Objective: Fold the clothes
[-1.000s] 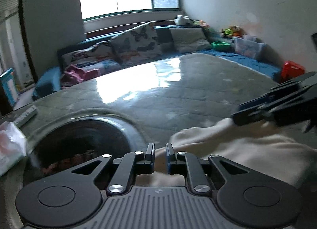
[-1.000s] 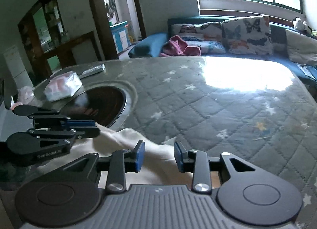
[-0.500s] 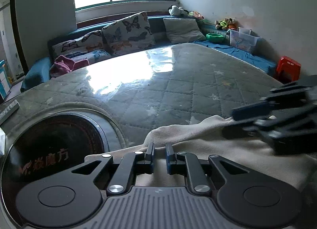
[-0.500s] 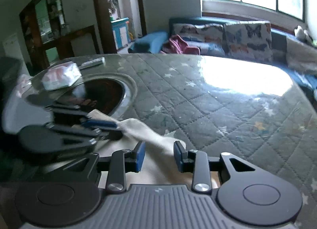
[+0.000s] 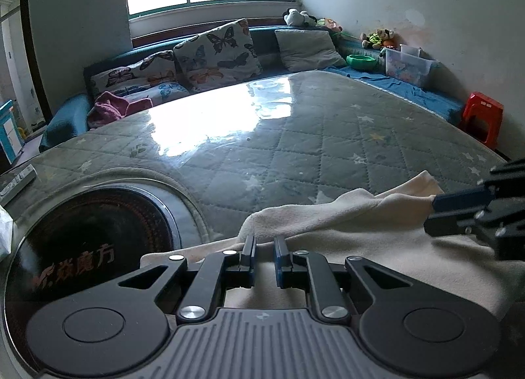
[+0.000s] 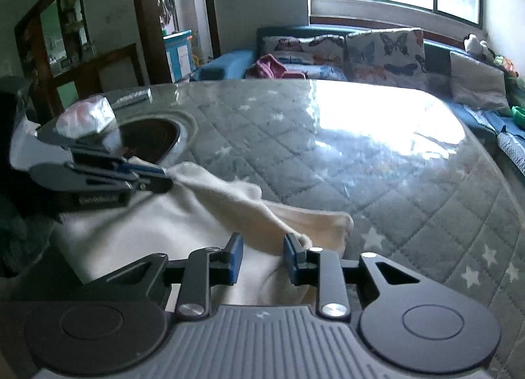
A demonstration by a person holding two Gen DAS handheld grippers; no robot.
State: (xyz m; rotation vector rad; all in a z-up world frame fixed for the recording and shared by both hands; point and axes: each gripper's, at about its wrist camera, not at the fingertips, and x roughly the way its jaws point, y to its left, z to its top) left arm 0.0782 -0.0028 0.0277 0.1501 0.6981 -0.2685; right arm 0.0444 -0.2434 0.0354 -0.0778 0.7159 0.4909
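A cream cloth point(image 5: 328, 224) lies at the near edge of the quilted table top point(image 5: 295, 149). Its far edge is raised into a ridge point(image 6: 229, 198) that runs from one gripper to the other. My left gripper point(image 5: 264, 247) is shut on that edge, and in the right wrist view its tips point(image 6: 160, 178) pinch the cloth's left end. My right gripper point(image 6: 262, 247) has the ridge's other end between its jaws, which are closing. A gap still shows beside its left pad point(image 6: 236, 254). From the left wrist view it point(image 5: 433, 215) reaches in at the right.
A round dark cooktop point(image 5: 92, 238) is set into the table left of the cloth. A tissue pack point(image 6: 85, 116) and a remote point(image 5: 16, 182) lie beyond it. Cushions point(image 5: 216, 51) line a sofa behind, and a red stool point(image 5: 482, 116) stands at the right.
Both grippers moved forward over the table. The cloth's far edge rose from lying flat into a ridge between them. The right jaws narrowed; the left stayed shut.
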